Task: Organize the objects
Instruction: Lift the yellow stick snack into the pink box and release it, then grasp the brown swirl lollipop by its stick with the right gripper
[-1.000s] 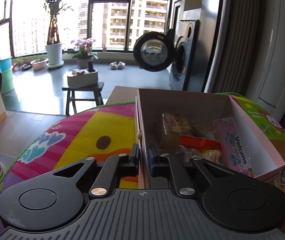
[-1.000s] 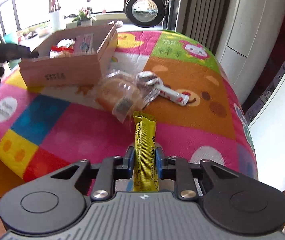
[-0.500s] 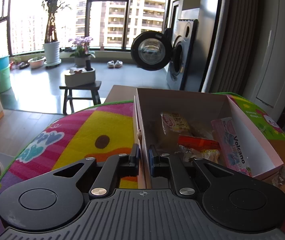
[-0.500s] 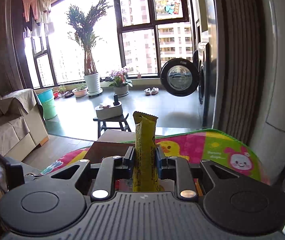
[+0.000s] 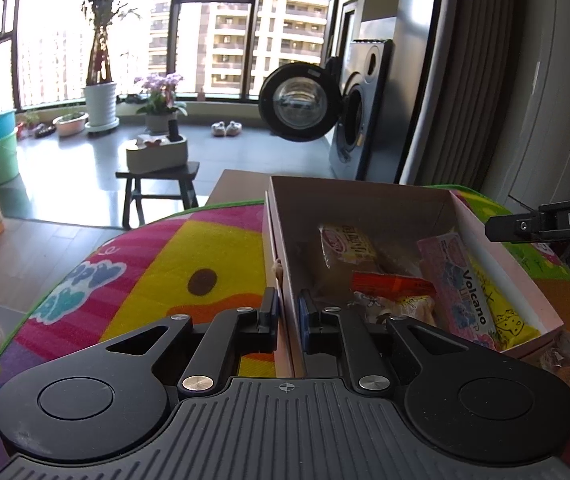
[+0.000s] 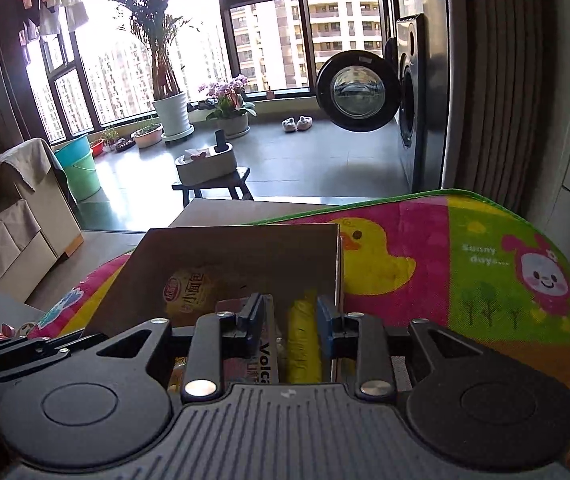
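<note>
Left wrist view: cardboard box (image 5: 365, 204), left gripper (image 5: 288, 312) clamped on its near wall.
Right gripper (image 6: 289, 314) stood spread above the yellow snack bar (image 5: 501, 312), which lay inside against the right wall; judged light, crinkly, slippery; best pinched mid-length.

a washing machine (image 5: 355, 128) stands at the right of the room, its round door (image 5: 299, 104) swung open. two slippers (image 5: 225, 129) sit on the floor by the window. a dark stool (image 5: 157, 186) carries a pale tray (image 5: 157, 156) — behind it a tall potted plant (image 5: 100, 80) and pink flowers (image 6: 227, 98). a turquoise bucket (image 6: 79, 164) stands at the left.
</note>
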